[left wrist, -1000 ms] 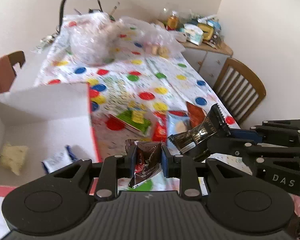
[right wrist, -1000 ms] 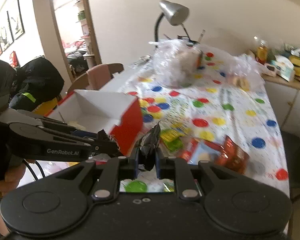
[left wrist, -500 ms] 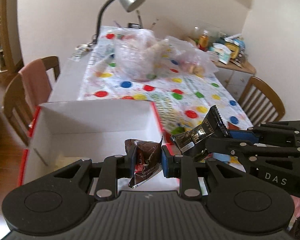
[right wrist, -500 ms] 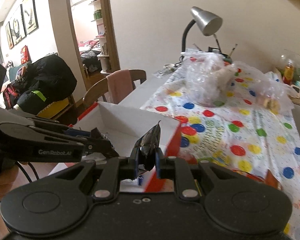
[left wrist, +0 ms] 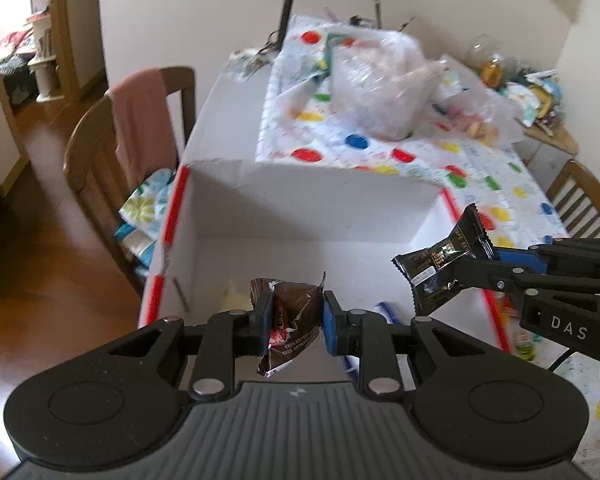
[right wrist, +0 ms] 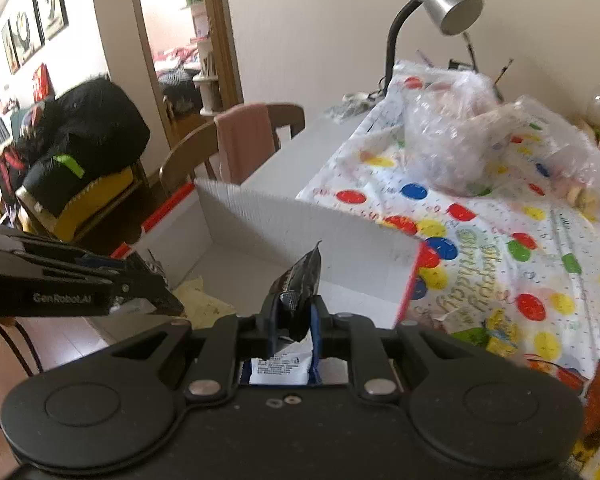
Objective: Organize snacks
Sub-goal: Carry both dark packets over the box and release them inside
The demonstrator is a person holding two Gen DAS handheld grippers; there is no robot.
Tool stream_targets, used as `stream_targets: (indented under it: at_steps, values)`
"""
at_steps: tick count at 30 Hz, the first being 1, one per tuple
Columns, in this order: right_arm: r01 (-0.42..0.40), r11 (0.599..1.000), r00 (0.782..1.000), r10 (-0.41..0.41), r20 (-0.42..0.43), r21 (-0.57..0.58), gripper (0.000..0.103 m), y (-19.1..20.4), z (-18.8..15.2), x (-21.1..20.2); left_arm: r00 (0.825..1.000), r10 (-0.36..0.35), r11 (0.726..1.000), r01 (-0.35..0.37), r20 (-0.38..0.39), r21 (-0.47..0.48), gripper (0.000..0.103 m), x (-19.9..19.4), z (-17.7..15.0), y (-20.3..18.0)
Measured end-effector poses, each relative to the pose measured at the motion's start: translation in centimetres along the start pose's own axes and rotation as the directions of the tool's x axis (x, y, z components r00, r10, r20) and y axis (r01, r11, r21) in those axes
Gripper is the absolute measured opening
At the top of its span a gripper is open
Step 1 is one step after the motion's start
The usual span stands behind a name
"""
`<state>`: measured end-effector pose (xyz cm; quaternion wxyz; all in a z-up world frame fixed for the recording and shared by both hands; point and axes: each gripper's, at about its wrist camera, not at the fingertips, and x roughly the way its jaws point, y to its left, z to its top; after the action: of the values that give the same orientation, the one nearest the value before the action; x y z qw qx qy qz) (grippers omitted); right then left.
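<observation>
Over an open white box (left wrist: pixel 300 196), the left gripper (left wrist: pixel 294 316) pinches a brown snack packet (left wrist: pixel 296 320); the right gripper (right wrist: pixel 294 320) clamps a black wrapper (right wrist: pixel 300 280). Polka-dot tablecloth (right wrist: pixel 500 248) lies beyond.

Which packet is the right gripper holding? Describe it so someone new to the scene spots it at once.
Start at the white cardboard box with red edges at the near end of the polka-dot tablecloth. Above its right wall, the right gripper pinches a black snack wrapper with crimped, zigzag ends and small pale print. The left gripper holds a brown wrapper with red on it instead.
</observation>
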<state>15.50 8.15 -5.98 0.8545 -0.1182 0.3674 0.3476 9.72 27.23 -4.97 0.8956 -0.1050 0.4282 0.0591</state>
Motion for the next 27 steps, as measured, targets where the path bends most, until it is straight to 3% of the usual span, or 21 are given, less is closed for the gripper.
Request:
stream_targets:
  at_steps: [13, 21, 23, 27]
  values:
    - [-0.011, 1.000, 0.996, 0.012, -0.086, 0.013, 0.015, 0.5, -1.4, 5.4, 0.992, 0.032, 0.999, -0.027, -0.126, 0.041, 0.025, 4.3, -1.8, 1.2]
    - [-0.005, 1.000, 0.993, 0.006, -0.115, 0.009, 0.017, 0.7, -2.2, 6.0, 0.984, 0.044, 0.997, -0.033, -0.170, 0.067, 0.025, 5.7, -2.5, 0.8]
    - [-0.002, 1.000, 0.993, 0.002, -0.121, 0.004, 0.023, 0.9, -2.3, 6.0, 0.982, 0.054, 0.997, -0.041, -0.182, 0.072, 0.025, 6.0, -2.6, 0.7]
    - [0.012, 1.000, 0.990, -0.009, -0.142, 0.015, 0.025, 0.8, -2.5, 5.9, 0.979, 0.067, 0.996, -0.053, -0.194, 0.076, 0.025, 6.2, -3.0, 0.6]
